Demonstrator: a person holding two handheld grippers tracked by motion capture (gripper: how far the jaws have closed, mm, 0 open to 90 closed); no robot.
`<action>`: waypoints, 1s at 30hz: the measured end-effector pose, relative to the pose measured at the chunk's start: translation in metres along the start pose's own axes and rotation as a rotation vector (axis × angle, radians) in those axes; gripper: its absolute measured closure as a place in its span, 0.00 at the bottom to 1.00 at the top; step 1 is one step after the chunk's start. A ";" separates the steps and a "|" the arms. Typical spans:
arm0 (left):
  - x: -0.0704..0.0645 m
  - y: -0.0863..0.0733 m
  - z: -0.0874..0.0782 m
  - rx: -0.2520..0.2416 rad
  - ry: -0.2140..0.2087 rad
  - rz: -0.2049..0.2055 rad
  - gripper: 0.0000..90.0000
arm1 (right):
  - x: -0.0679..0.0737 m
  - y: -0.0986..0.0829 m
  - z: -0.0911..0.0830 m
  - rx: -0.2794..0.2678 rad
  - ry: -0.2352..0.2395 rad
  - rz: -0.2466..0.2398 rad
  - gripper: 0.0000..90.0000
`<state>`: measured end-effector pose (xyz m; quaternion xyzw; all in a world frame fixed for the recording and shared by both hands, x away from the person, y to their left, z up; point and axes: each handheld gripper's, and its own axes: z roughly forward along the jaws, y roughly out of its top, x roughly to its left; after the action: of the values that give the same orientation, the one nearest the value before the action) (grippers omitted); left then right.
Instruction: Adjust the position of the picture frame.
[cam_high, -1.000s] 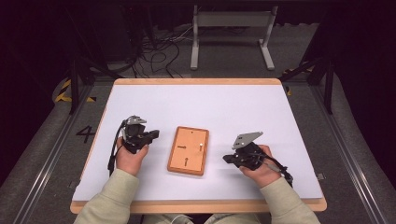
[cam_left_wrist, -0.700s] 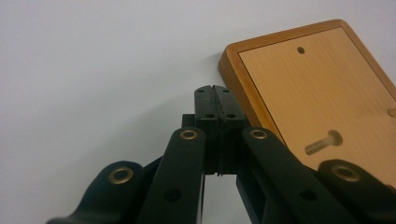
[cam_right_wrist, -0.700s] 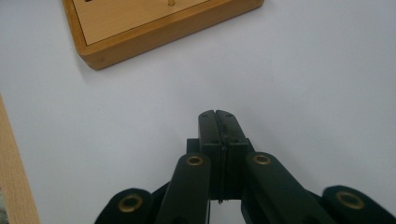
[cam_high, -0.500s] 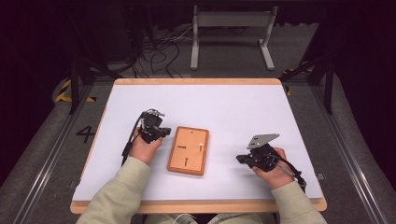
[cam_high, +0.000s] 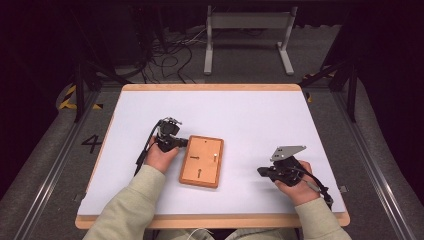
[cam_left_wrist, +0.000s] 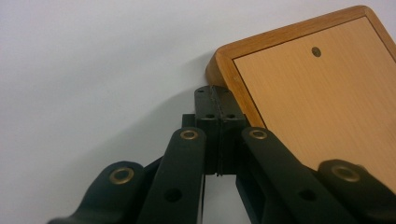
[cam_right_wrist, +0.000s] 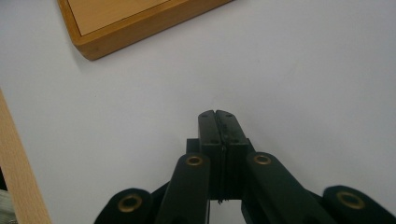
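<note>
A flat wooden board (cam_high: 202, 160) with slots and a small peg lies in the middle of the white table top (cam_high: 250, 120). My left gripper (cam_high: 182, 143) is shut with nothing in it. Its tips rest against the board's upper left corner (cam_left_wrist: 219, 70); in the left gripper view (cam_left_wrist: 214, 93) the two jaws press together. My right gripper (cam_high: 262, 171) sits to the right of the board, apart from it, low over the white surface. Its jaws are pressed together too (cam_right_wrist: 217, 116), holding nothing. The board's corner (cam_right_wrist: 93, 46) shows at the top left of the right gripper view.
The table's wooden rim (cam_high: 210, 220) runs along the near side and shows in the right gripper view (cam_right_wrist: 18, 177). Cables (cam_high: 175, 45) and a metal stand (cam_high: 247, 30) lie on the floor beyond the table. A black cable (cam_high: 142, 155) trails from my left gripper.
My left gripper has moved right and forward until it touches the board's corner. My right gripper has drifted right and toward the near edge. The board has not visibly moved.
</note>
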<state>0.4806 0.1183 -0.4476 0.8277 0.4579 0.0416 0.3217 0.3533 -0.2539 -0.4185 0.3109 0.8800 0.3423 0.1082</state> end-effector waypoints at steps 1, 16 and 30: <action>-0.001 0.000 0.001 -0.003 -0.001 0.003 1.00 | 0.000 -0.001 -0.001 0.001 0.001 0.004 1.00; -0.032 0.014 0.019 -0.006 -0.078 0.122 1.00 | 0.000 -0.010 -0.008 0.002 -0.012 0.024 1.00; -0.075 0.017 0.029 0.025 -0.095 0.250 1.00 | 0.000 -0.016 -0.013 0.000 -0.022 0.039 1.00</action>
<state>0.4605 0.0385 -0.4437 0.8834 0.3359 0.0366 0.3247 0.3409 -0.2700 -0.4199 0.3315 0.8726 0.3411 0.1112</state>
